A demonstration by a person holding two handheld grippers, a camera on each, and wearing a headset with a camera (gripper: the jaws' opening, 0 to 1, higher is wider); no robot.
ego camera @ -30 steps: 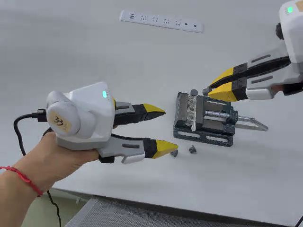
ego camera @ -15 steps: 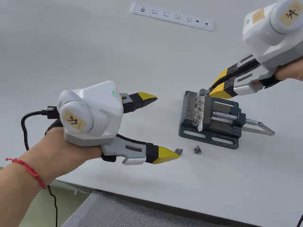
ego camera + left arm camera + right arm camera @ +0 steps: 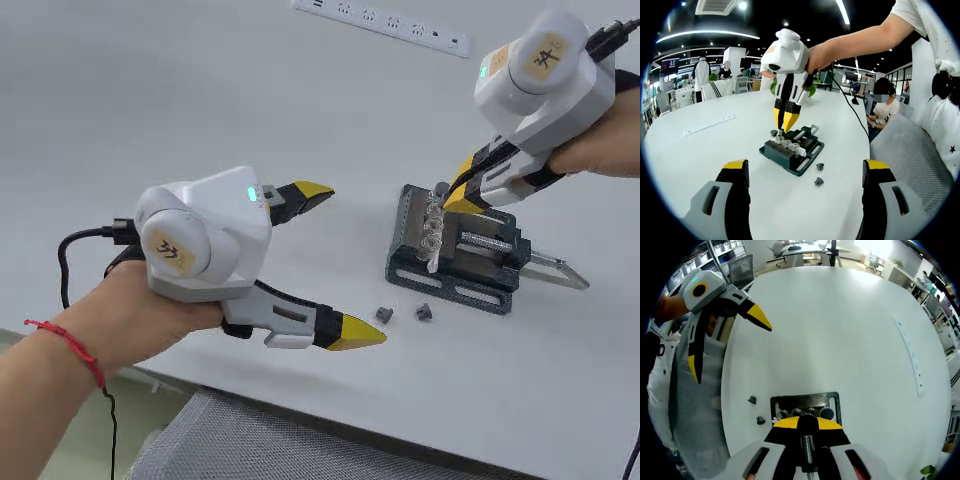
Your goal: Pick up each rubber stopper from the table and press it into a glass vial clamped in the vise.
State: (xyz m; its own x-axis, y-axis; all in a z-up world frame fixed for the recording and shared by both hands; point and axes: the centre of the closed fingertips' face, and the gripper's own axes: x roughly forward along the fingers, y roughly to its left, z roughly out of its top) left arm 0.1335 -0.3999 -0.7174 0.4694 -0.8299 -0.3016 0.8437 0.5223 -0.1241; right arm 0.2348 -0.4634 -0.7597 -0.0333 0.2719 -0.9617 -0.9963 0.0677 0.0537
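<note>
- Left tool point(image 3: 345, 265) is hovering level near the dark metal vise point(image 3: 465, 268), jaws spread wide.
- Right tool point(image 3: 452, 200) is angling down over the vise's clear glass vials point(image 3: 432, 225), jaws together.

Two grey stoppers point(image 3: 384, 314) lie beside the vise point(image 3: 450, 283).

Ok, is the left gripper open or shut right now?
Open: the left gripper has its yellow tips wide apart, nothing between them.
</note>
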